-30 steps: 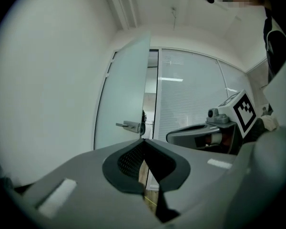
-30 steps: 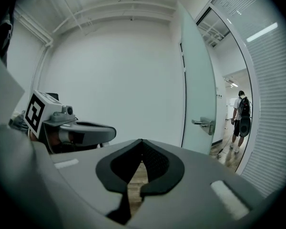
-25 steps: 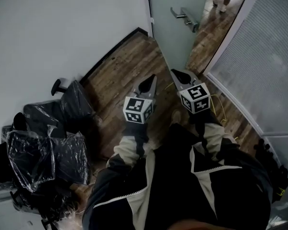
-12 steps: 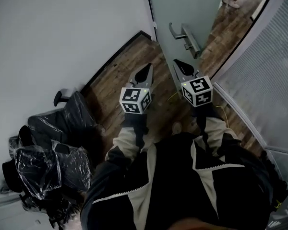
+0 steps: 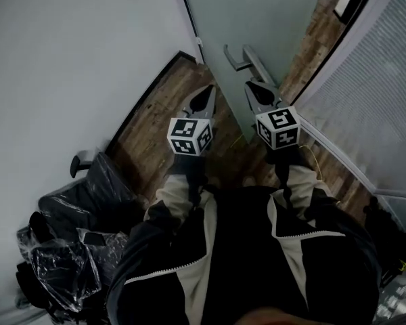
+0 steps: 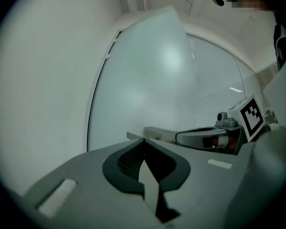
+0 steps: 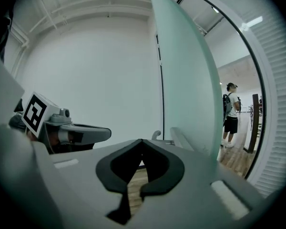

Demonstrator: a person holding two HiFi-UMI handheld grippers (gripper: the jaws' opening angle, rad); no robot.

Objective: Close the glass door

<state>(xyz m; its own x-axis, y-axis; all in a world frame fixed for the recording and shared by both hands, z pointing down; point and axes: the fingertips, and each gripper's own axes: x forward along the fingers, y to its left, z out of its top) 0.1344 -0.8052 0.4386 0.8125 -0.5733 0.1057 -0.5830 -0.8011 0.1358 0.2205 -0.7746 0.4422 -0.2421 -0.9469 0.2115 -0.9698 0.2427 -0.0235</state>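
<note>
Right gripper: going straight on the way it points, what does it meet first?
Most likely the door handle on the glass door. The right gripper, jaws together, points at it with nothing between. How far off it is cannot be told.

The glass door (image 5: pixel 257 12) runs off the head view's top edge, its handle (image 5: pixel 234 59) partly behind the right gripper (image 5: pixel 251 84)

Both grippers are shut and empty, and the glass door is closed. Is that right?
No: the glass door stands open; the right gripper view shows its free edge, with a person beyond. The left gripper and right gripper are shut, empty.
</note>
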